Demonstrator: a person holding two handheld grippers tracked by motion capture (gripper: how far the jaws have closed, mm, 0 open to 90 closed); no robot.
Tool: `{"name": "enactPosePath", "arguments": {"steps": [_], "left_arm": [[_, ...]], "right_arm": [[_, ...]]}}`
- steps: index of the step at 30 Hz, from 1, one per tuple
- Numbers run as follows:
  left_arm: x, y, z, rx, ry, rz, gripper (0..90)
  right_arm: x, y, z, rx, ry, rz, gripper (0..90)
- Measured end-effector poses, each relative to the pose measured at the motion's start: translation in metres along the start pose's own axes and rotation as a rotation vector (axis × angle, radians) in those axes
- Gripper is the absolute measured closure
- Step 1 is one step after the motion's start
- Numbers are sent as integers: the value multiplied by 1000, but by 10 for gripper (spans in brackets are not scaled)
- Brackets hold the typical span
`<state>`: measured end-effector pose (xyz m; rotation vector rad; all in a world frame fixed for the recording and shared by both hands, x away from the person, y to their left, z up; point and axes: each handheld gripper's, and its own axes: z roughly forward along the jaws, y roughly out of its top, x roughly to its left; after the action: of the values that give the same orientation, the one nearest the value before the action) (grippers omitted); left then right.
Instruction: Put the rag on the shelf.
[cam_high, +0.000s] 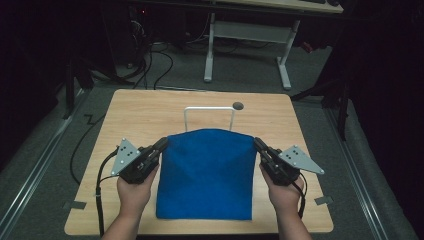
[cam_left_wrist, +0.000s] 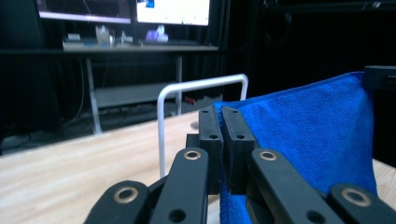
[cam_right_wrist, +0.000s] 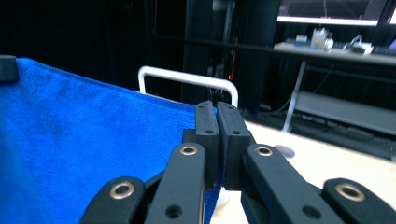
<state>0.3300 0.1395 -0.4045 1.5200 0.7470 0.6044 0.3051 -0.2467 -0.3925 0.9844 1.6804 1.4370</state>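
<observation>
1. Blue microfibre towel (cam_high: 206, 172): its far edge is lifted and stretched between the two grippers, just in front of the white wire rack (cam_high: 209, 117); its near edge lies on the wooden table (cam_high: 145, 107), close to the front rim.

2. Left gripper (cam_high: 162, 145): jaws pinched closed on the towel's far left corner. The left gripper view shows the corner (cam_left_wrist: 219, 108) clamped between the pads, with only a little cloth past the tips.

3. Right gripper (cam_high: 257, 144): jaws likewise closed on the far right corner. The right gripper view shows a thin sliver of blue (cam_right_wrist: 214, 110) in the seam.

4. Risk, slip: both holds appear shallow. A sharp tug or a widening of the hands could pull a corner free and drop that side.

5. Risk, uneven lift: if one hand rises or advances ahead of the other, the top edge would skew and the cloth would drape crooked over the rack bar.

6. Risk, snag: the rack looks light and free-standing. Cloth dragged against its bar instead of carried over it could tip or shove it.

7. Risk, trailing hem: the near edge may catch on the table top as the cloth travels.

8. Room: bare table to either side of the towel and beyond the rack. A small dark round spot (cam_high: 238, 105) sits just past the rack's right post; what it is I cannot tell. Table edges lie well outside both hands.
</observation>
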Motion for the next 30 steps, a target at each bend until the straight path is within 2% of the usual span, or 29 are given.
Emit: {"name": "enactPosePath", "arguments": {"steps": [1, 2, 3, 5, 8, 16, 25, 28, 30], "left_arm": [[-3, 5, -4, -24, -2, 8, 879], [-3, 5, -4, -24, -2, 8, 879], [-6, 10, -9, -54, -4, 13, 879], [-8, 13, -12, -70, -6, 17, 879], [-13, 22, -21, -115, -11, 33, 879], [-26, 39, -38, -189, -27, 73, 879], [-25, 40, -37, -186, -21, 82, 881], [-20, 43, -28, -174, -2, 107, 882], [-14, 44, -22, -171, 4, 105, 882]], "right_arm": [[1, 3, -3, -16, 0, -1, 887], [1, 3, -3, -16, 0, -1, 887], [3, 9, -9, -44, -1, -7, 886], [4, 11, -11, -55, -1, -10, 887], [7, 22, -23, -115, 2, -21, 887], [16, 41, -45, -210, 2, -53, 887], [17, 42, -44, -209, 3, -60, 887], [15, 44, -39, -202, 2, -56, 888], [13, 47, -34, -196, -1, -56, 888]]}}
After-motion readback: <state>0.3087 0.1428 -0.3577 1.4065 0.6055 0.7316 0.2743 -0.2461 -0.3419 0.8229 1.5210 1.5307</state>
